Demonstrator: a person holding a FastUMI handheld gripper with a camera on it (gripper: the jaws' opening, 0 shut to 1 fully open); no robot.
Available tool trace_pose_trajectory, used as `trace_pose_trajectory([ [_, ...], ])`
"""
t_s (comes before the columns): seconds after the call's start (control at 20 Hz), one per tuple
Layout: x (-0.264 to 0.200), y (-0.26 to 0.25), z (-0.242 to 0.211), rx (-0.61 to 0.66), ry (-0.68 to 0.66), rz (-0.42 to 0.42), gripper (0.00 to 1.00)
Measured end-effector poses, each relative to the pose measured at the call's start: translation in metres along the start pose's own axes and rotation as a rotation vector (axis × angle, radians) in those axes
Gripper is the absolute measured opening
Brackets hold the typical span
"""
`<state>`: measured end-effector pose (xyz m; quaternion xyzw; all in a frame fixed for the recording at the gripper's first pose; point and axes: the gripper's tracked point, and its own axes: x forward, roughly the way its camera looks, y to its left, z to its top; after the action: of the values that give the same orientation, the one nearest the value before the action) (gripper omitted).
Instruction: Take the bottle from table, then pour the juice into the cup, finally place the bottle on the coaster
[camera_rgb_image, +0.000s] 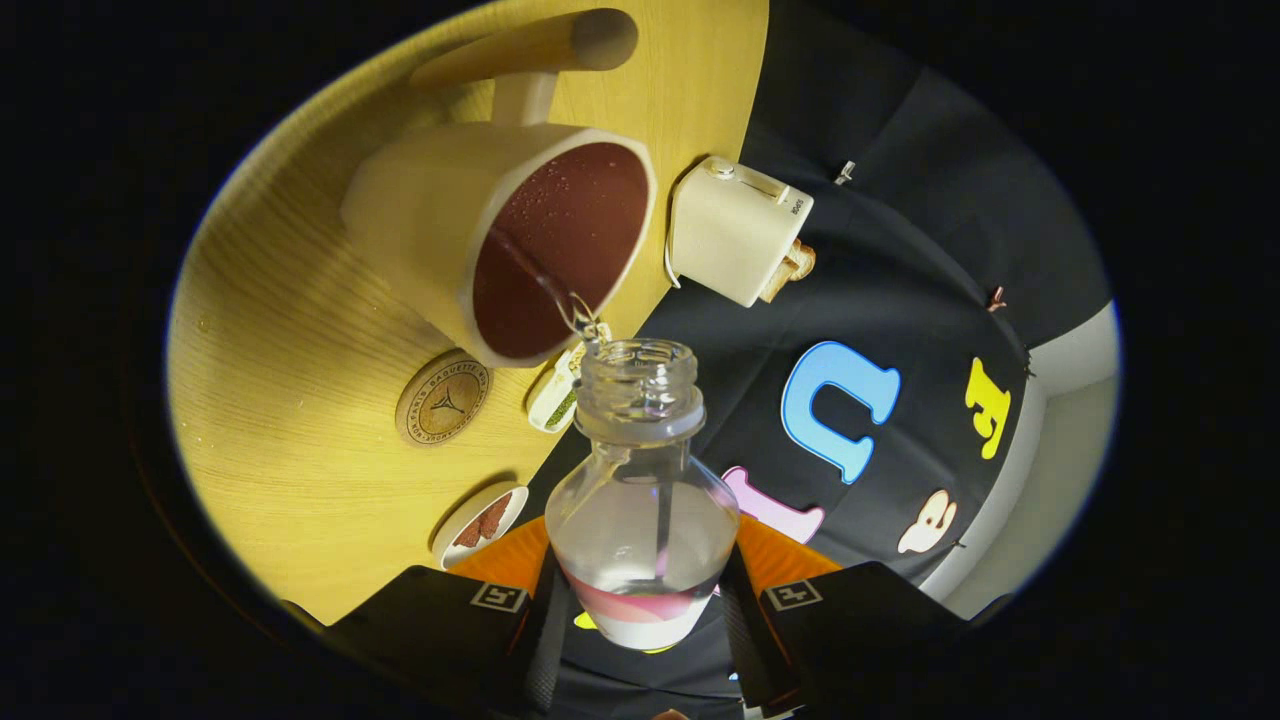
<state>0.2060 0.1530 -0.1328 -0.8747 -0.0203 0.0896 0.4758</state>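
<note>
My gripper (640, 605) is shut on a clear glass bottle (640, 520), one finger on each side of its round body. The bottle is uncapped and tipped over, its mouth (640, 362) just above the rim of a cream cup (500, 250) with a dark reddish inside. A thin clear stream (545, 285) runs from the mouth into the cup. A little liquid remains in the bottle's body. A round wooden coaster (443, 398) lies on the yellow wooden table (290, 400), right beside the cup and ahead of my left finger.
A white toaster (738, 230) with bread in it stands near the table's edge beyond the cup. A small dish (482, 522) with brown pieces lies near my left finger. A small dish with green contents (556, 400) sits beside the bottle's neck. A wooden handle (530, 45) lies past the cup.
</note>
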Motion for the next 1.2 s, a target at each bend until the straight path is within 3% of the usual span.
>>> trace_pose_trajectory([
  [1.2, 0.021, -0.027, 0.016, -0.204, -0.076, -0.007, 0.70],
])
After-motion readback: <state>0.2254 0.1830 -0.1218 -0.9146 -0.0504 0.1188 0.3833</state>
